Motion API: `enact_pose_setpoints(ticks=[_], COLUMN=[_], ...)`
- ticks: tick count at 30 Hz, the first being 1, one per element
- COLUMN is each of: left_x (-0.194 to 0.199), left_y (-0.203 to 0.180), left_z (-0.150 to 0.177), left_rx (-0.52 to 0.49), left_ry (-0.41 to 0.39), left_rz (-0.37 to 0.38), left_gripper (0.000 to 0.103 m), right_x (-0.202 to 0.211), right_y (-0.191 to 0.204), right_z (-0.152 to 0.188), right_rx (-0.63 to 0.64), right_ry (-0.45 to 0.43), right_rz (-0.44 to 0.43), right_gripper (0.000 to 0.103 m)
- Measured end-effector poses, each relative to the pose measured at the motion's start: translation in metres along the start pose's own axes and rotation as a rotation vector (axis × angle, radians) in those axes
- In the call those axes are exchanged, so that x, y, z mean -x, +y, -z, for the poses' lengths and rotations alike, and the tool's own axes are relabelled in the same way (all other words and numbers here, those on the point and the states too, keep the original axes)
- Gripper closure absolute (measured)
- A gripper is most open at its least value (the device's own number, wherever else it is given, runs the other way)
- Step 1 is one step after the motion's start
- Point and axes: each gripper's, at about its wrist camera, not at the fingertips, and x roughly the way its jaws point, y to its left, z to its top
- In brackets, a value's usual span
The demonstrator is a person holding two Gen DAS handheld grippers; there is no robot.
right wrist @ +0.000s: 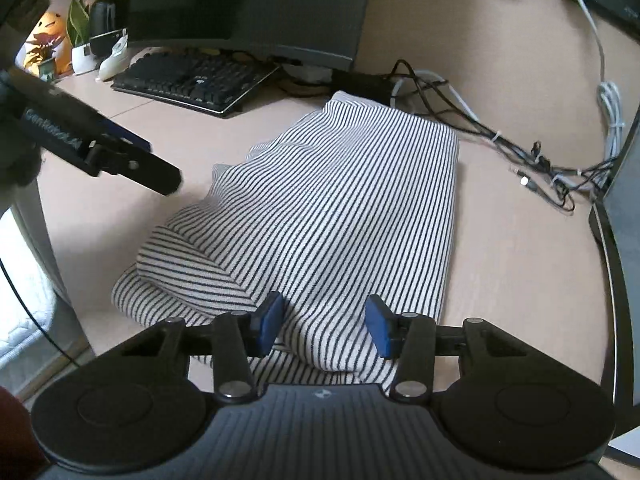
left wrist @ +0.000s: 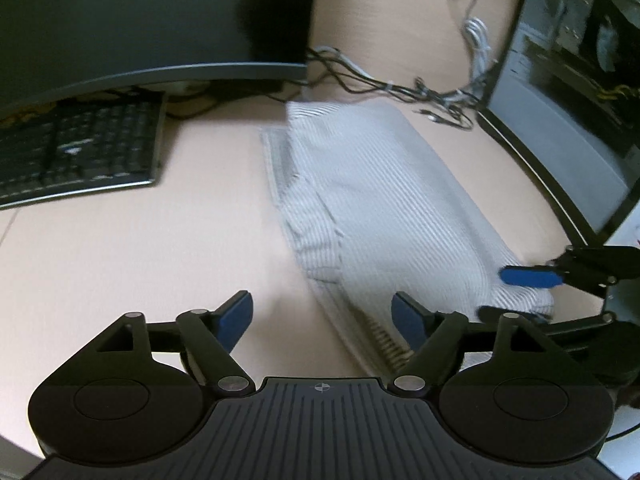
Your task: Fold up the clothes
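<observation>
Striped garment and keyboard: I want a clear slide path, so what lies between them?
In the right wrist view, only bare desk lies between the striped garment and the keyboard; the cables lie off to the other side.

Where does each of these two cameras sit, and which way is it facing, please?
Left wrist: on the left gripper, open over the pale desk, facing the black keyboard and the striped folded garment; the right gripper shows at right.
Right wrist: on the right gripper, open above the garment's near end; the left gripper enters at left.
Shared: garment, keyboard, tangled cables.
</observation>
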Motion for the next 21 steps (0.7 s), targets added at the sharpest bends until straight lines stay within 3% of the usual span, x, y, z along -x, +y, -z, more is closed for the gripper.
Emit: enact_pose_setpoints(ticks=[4,6,17,21], left_x=[0.009,0.013,0.019,0.018], left_y=[0.008,0.011,0.018,0.02], left_z=[0.004,0.008,0.019,0.023], left_rx=[-0.006,-0.002,0.035,0.041], left_ry=[-0.013,-0.019,-0.048,-0.038], left_rz=[-0.017,-0.02,-0.049,-0.042], left_gripper=[0.014,0.012,0.009,0.008], right_x=[0.016,0.028,0.035,0.022], right_y=[0.003,0.009,0.065,0.081], right_z=[-0.003,-0.003,0.011,0.015], right_rx=[0.077,0.137,0.5,0.614], right_ry=[0.003,-0.01,0.017,0.012], right_rz=[0.002,-0.011,-0.116,-0.088], right_gripper=[0.042,0.04,0.04,0.039])
